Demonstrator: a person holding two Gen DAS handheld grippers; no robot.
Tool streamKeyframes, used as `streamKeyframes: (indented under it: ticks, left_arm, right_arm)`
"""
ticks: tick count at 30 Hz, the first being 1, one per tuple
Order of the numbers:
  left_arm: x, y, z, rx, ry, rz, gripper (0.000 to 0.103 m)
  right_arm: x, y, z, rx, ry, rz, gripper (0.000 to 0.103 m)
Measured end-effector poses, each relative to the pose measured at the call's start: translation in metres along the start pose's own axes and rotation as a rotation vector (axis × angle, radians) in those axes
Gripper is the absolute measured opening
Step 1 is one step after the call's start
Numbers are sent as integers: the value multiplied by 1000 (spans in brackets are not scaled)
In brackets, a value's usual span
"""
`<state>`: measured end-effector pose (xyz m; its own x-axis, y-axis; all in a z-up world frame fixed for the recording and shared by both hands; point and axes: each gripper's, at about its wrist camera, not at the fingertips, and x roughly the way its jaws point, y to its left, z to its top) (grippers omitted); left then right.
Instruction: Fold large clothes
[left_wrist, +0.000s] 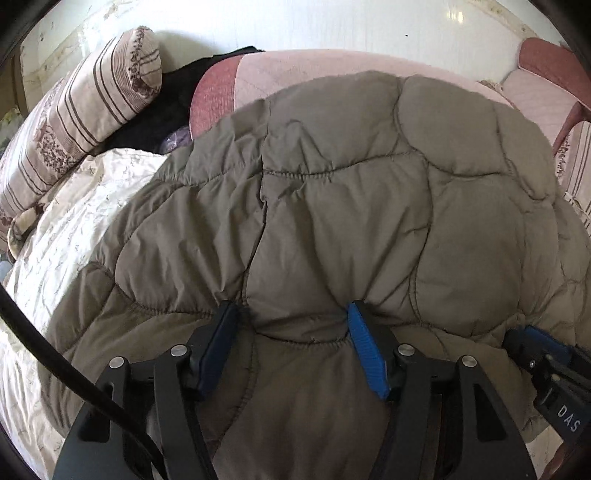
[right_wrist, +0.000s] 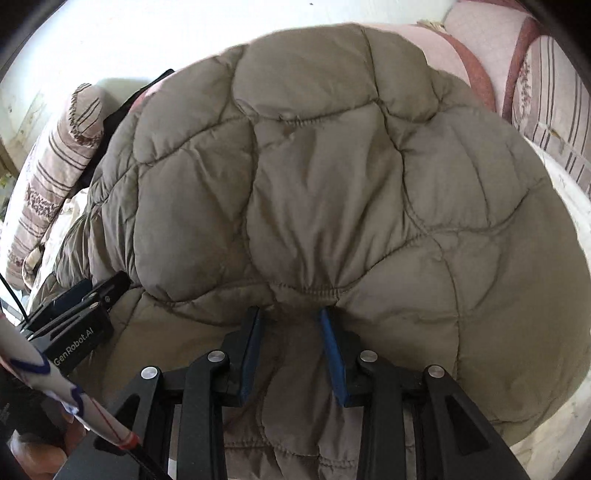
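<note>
**Quilted coat gripped at its near edge, mid-fold on the bed**

My left claw (left_wrist: 291, 325) pinches a thick ridge of the olive quilted coat (left_wrist: 351, 192), pads sunk into its near edge. Just right of it, my right claw (right_wrist: 291, 321) clamps the same edge more narrowly. The coat billows away from both claws across the bed (left_wrist: 62, 236), toward the striped pillow (left_wrist: 85, 118). Both hands look equally near; the fold, I judge, runs forward.
</note>
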<state>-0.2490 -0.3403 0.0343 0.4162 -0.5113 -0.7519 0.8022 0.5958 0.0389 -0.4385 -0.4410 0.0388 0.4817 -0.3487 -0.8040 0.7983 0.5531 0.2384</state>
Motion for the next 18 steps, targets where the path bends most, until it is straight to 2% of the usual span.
streamKeyframes:
  ticks: [3,5,7,9,12,14,18]
  left_arm:
    - [-5,0,-1,9,3,14,62]
    - [-23,6,-4,-11,-9,-14,58]
    - [-50,20,-12,-36,-52,-46,58]
    - [-74,37,-23,-60,-103,-47,58]
    - [-92,68,-38,-117,-130,-17,58]
    - [-94,91,-44,-162,-123,-1,57]
    - [-76,118,-52,-242,-56,6,57]
  right_arm:
    - [-5,2,0,-27,2,-12,34]
    - [-26,1,-2,0,-27,28,34]
    - [-59,-6,-12,38,-83,87,34]
    - [-80,-11,-23,37,-127,56,34]
    - [-100,-27,-36,65,-174,5,34]
    - [-102,-43,-41,110,-173,-12,34]
    - [-84,-54,-41,155,-123,-14,34]
